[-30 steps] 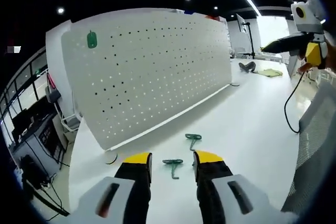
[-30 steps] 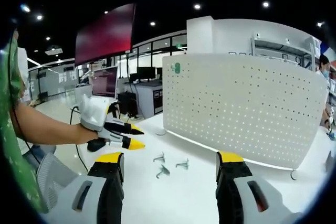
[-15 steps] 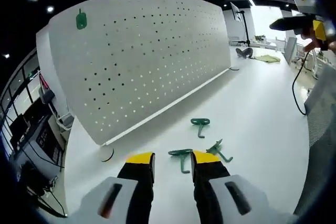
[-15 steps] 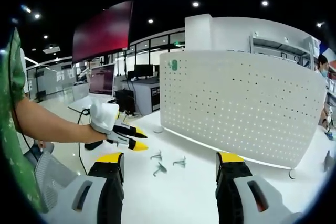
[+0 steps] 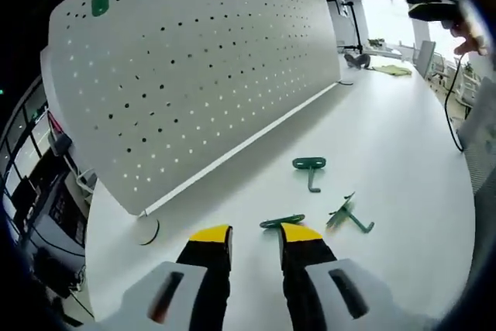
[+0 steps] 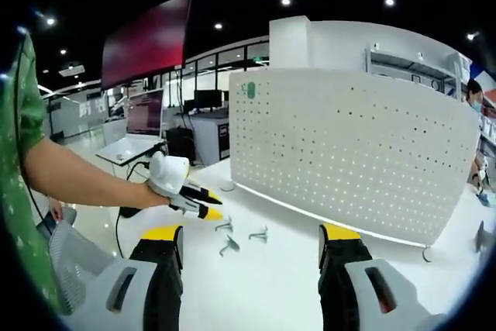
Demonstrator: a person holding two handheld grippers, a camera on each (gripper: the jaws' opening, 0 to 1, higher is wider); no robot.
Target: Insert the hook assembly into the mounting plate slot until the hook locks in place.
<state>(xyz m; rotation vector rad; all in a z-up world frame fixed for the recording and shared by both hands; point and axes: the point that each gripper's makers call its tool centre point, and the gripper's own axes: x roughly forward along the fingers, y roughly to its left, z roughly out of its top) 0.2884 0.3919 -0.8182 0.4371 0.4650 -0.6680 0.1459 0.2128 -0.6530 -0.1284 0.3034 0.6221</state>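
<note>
My left gripper stood parted over the table, its tips flanking the nearest green hook, untouched. Two more hooks lay beyond, before the pegboard. My right gripper hung wide, holding nothing.

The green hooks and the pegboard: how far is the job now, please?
Done: one green piece already sits high on the pegboard. In hand: the open left gripper is at the nearest hook, not gripping it. Left: three hooks lie loose on the table; the right gripper is open, empty.
</note>
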